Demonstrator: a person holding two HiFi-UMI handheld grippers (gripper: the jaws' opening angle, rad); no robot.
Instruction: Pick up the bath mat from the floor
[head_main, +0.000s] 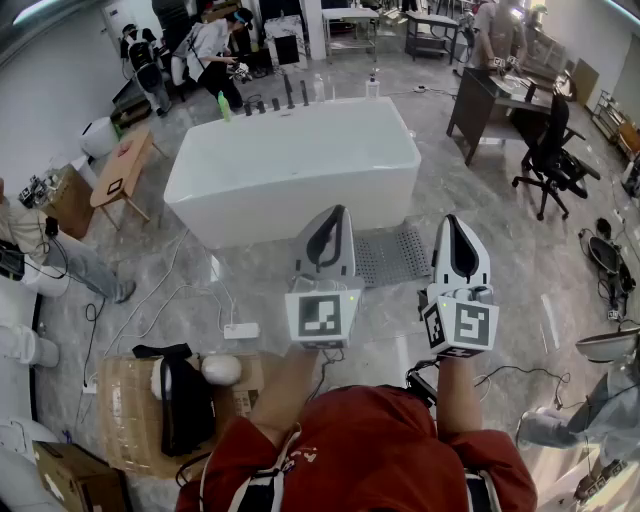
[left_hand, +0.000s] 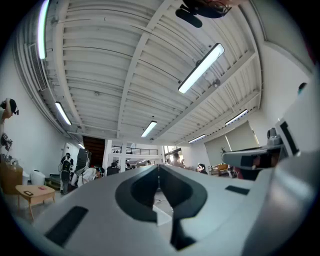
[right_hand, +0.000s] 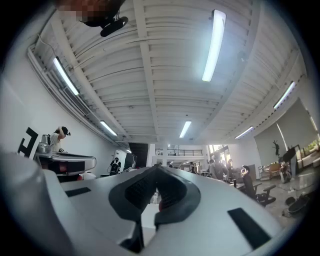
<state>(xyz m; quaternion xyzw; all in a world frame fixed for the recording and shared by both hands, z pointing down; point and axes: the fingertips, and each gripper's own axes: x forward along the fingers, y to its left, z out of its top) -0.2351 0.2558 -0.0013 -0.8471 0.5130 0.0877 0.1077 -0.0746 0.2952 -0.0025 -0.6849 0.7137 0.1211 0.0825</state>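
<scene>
Only the head view shows the bath mat (head_main: 393, 255), partly hidden behind the left tongs (head_main: 336, 214) and right tongs (head_main: 452, 222). The gripper views show the ceiling (left_hand: 125, 75) and both tongs closed, empty.

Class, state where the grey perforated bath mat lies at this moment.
In the head view, the grey perforated bath mat lies on the marble floor, just in front of the white bathtub, showing between the left gripper and the right gripper.
</scene>
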